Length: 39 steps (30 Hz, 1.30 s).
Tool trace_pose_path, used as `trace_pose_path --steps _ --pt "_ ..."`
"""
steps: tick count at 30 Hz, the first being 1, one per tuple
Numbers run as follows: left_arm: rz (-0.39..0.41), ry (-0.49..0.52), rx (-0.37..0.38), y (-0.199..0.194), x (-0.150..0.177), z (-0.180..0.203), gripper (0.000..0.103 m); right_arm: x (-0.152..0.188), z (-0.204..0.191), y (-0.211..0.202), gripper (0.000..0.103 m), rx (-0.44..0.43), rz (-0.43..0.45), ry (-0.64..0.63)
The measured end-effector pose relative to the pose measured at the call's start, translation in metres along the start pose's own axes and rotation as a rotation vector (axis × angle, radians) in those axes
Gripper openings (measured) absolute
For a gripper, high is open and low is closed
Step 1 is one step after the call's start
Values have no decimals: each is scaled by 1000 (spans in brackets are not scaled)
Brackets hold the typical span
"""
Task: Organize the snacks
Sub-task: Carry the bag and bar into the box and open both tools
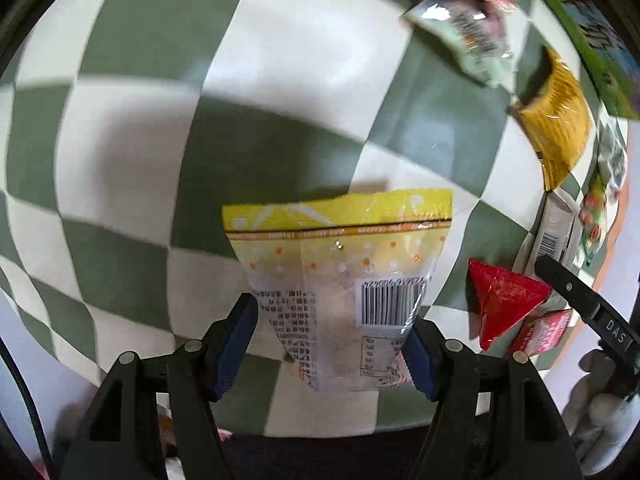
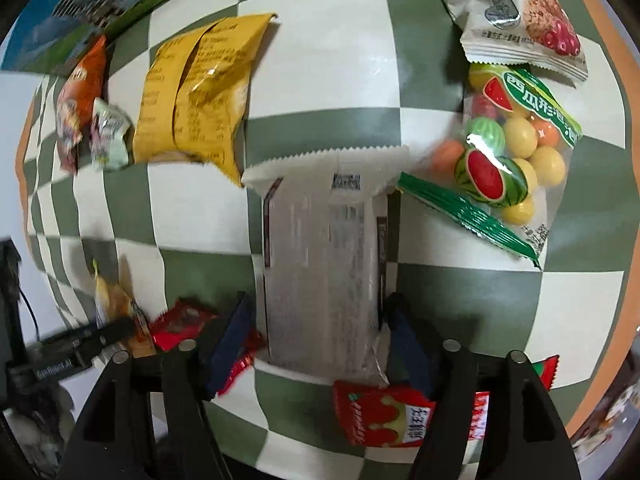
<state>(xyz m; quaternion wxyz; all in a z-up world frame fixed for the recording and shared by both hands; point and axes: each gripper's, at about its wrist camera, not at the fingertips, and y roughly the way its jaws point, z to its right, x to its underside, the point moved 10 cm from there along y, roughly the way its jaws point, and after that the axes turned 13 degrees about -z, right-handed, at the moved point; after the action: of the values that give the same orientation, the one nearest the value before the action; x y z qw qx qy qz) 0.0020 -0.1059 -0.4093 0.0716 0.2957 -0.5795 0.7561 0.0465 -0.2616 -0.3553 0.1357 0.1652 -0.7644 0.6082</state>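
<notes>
In the left wrist view, the left gripper (image 1: 332, 344) sits at the bottom centre of the frame, its blue-padded jaws clamped on the lower sides of a pale yellow plastic snack packet with a barcode (image 1: 344, 276), which hangs above the green-and-white checkered tablecloth (image 1: 132, 128) and stretches up to mid-frame. To its right, at the lower right, a red foil pyramid-shaped packet (image 1: 500, 300) lies on the cloth, with the black tip of the right gripper (image 1: 584, 300) just beyond it. Farther off, at the upper right, lie a mustard-yellow packet (image 1: 556, 120) and a pale green wrapper (image 1: 472, 40). In the right wrist view, the right gripper (image 2: 320, 340) stands at the bottom centre with its jaws parted to either side of a white rectangular packet with small grey print (image 2: 324, 256); the pads seem just clear of its sides, though blur makes this uncertain. Below lies a red strawberry-print sachet (image 2: 384, 416). Beyond, the mustard-yellow packet (image 2: 200, 88) lies at the upper left and a clear bag of watermelon-pattern candy balls (image 2: 508, 152) at the right.
</notes>
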Motion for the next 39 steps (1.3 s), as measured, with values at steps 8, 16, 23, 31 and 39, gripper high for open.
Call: trace_pose_path --steps 8,16,23,31,39 --pt "40 -69 52 12 -4 -3 41 -15 -3 -12 57 12 48 26" --pt "194 33 -59 -19 2 40 36 -14 10 -38 56 3 99 -6" --pt "321 170 -17 -96 24 87 36 -10 -1 -114 56 -85 190 -55" --pt "453 322 52 -278 -8 107 36 -50 -41 -232 56 -212 367 -101" --pt "489 348 -72 -335 -103 156 36 -148 -57 -297 56 -141 500 -91"
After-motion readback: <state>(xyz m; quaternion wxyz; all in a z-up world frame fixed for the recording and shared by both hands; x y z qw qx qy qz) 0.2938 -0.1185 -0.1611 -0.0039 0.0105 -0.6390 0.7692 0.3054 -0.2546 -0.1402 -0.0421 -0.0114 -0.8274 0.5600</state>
